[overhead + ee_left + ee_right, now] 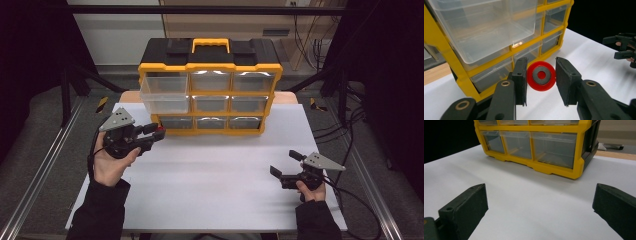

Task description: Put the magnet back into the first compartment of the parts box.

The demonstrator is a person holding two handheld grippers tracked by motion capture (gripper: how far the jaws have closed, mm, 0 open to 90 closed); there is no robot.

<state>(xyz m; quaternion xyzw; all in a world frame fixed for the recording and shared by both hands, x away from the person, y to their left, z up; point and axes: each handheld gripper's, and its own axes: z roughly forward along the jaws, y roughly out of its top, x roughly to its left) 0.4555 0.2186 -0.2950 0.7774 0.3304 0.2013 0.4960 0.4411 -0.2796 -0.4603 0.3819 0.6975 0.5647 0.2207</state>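
— How many drawers?
— Nine clear plastic ones in the yellow cabinet (210,95) at the table's (220,175) far edge; one pulled out.
— Your grippers?
— My left gripper (541,82) clasps one red disc (541,75); my right gripper (539,212) gapes empty.
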